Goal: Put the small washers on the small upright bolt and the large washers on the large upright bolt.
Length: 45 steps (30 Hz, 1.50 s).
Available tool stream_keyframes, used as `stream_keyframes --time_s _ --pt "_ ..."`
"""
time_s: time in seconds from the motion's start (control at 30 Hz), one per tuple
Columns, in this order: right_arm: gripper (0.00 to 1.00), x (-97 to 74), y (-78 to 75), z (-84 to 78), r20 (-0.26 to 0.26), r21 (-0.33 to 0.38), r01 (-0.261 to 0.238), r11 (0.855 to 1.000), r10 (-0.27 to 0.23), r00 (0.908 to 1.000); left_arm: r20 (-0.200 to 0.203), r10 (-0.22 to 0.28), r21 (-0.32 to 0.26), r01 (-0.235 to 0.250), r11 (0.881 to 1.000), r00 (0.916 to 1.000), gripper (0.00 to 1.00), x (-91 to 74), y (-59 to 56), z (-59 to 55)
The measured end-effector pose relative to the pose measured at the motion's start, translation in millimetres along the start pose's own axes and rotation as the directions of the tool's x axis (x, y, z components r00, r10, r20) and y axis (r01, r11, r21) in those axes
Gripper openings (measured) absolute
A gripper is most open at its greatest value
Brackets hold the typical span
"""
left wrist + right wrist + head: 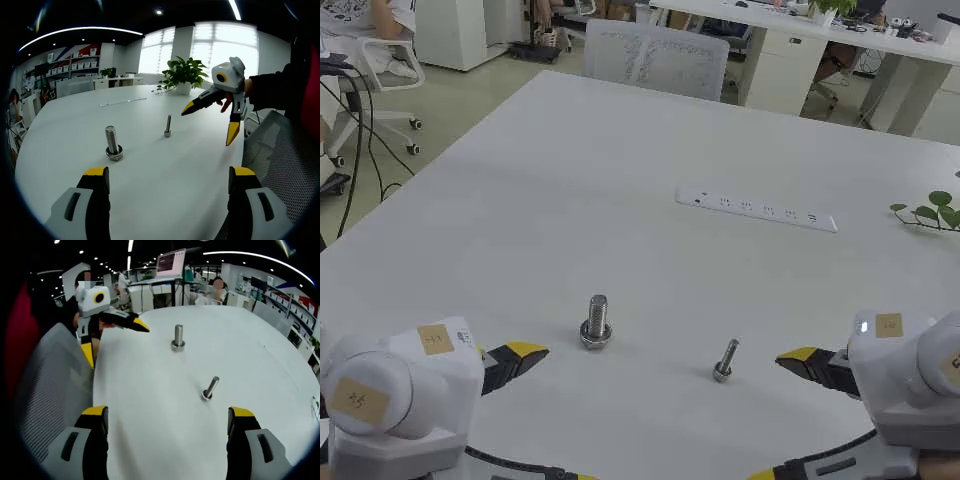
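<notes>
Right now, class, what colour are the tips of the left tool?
Yellow tips on the left tool, clearest in the left gripper view.

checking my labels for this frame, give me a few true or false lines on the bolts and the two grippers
1. The large bolt stands nearer the left gripper than the small bolt does. True.
2. The right gripper holds a washer. False: its jaws are wide open and empty.
3. A power strip lies on the table beyond both bolts. True.
4. The left gripper is clamped on the large bolt. False: it is open, clear of the bolt.
</notes>
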State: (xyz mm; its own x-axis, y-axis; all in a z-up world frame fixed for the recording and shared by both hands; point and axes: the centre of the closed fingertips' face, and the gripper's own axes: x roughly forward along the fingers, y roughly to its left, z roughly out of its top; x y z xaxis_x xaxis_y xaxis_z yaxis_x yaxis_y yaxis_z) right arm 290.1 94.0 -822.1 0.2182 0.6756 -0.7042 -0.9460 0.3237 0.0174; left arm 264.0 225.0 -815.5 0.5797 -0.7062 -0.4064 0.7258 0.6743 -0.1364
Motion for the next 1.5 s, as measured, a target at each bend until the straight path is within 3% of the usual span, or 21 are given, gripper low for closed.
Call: stream_keyframes --time_s 0.27,0.5,0.57,0.7,0.73,0.87,0.93,1.0,1.13,1.2,1.5 --pt "1.0 -4.2 14.0 -2.2 0.035 0.023 0.006 1.0 -0.007 0.9994 -0.001 -0.008 0.002 0.008 1.0 1.0 1.0 -4.6 -1.5 -0.4" --pt "1.0 -11.6 21.5 1.4 0.126 0.041 0.015 0.999 -0.02 0.9918 0.008 -0.009 -0.005 0.009 1.0 0.9999 1.0 -11.0 -1.3 0.1" --pt "1.0 -13.5 23.2 -0.7 0.132 0.043 0.013 0.999 -0.018 0.9911 0.009 -0.013 -0.01 0.013 1.0 0.9999 1.0 -11.9 -2.3 0.8" --pt "1.0 -17.0 27.6 -0.7 0.181 0.046 0.008 0.999 -0.017 0.9833 0.016 -0.021 -0.012 0.021 1.0 0.9997 1.0 -13.4 -3.7 1.2" --pt "1.0 -18.4 28.4 3.3 0.22 0.039 0.008 0.999 -0.017 0.9754 0.019 -0.024 -0.015 0.024 1.0 0.9995 1.0 -14.0 -4.3 1.4" --pt "1.0 -20.9 32.4 4.1 0.259 0.041 0.004 0.999 -0.014 0.9657 0.061 -0.03 -0.053 0.033 0.998 0.9977 1.0 -18.7 -5.1 5.5" --pt "1.0 -20.3 32.9 3.9 0.276 0.047 0.001 0.999 -0.014 0.9612 0.061 -0.025 -0.053 0.028 0.998 0.9978 1.0 -19.9 -3.9 4.7" --pt "1.0 -20.2 31.9 6.2 0.308 0.054 0.006 0.999 -0.022 0.9511 0.058 -0.023 -0.05 0.026 0.998 0.998 1.0 -20.4 -3.4 3.3" --pt "1.0 -18.1 29.7 4.1 0.325 0.067 0.009 0.998 -0.031 0.9454 0.06 -0.023 -0.047 0.026 0.999 0.9979 1.0 -20.9 -4.3 1.6" --pt "1.0 -18.4 28.2 6.1 0.352 0.085 0.005 0.996 -0.035 0.9352 0.064 -0.026 -0.049 0.029 0.998 0.9976 1.0 -21.1 -5.0 0.0" --pt "1.0 -16.9 25.5 4.3 0.356 0.094 0.014 0.995 -0.046 0.9332 0.049 -0.02 -0.068 0.024 0.997 0.9986 1.0 -21.1 -2.9 -8.2"
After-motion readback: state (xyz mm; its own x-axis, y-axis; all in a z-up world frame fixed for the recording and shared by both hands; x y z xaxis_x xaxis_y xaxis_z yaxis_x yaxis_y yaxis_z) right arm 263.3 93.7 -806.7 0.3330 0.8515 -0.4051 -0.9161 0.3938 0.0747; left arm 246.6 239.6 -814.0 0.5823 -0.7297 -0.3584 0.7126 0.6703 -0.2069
